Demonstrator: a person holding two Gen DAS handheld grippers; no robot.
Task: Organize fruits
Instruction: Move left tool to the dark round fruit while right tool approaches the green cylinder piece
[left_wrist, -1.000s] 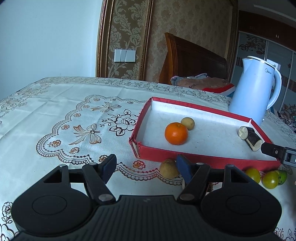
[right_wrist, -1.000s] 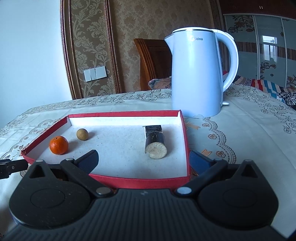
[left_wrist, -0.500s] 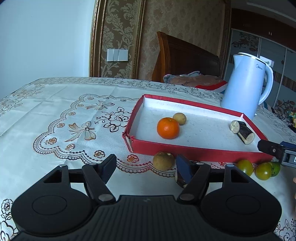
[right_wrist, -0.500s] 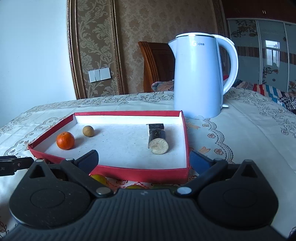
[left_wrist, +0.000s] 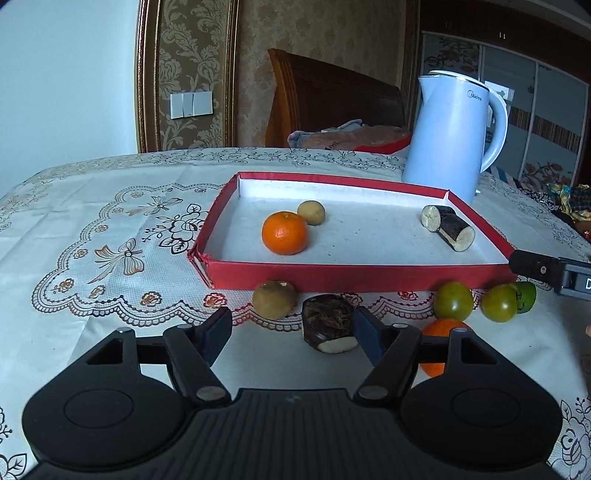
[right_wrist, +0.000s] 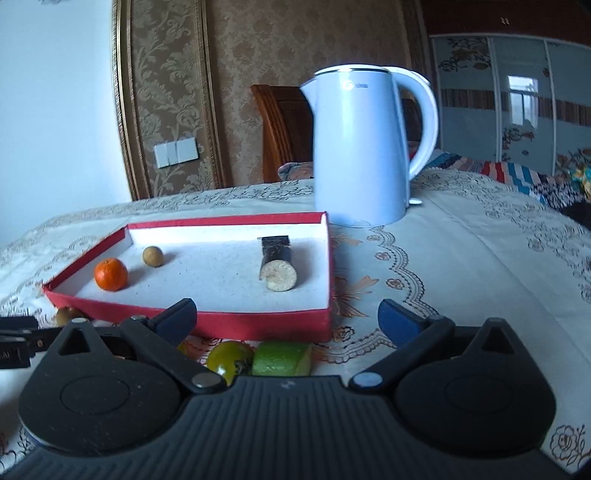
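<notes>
left gripper (left_wrist: 291, 332) jaws opening, sugarcane piece (left_wrist: 328, 328) between

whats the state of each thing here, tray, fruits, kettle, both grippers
red tray: holds orange, small brown fruit, sugarcane piece
sugarcane piece: lying on its side
kettle: upright, lid shut
dark chunk: on the cloth, outside the tray
left gripper: opening, grips nothing
right gripper: open, empty

Beyond my jaws sits a red tray (left_wrist: 332, 275) lined white, holding an orange mandarin (left_wrist: 284, 232), on a cream surface (left_wrist: 110, 229) patterned with brown floral lace.
</notes>
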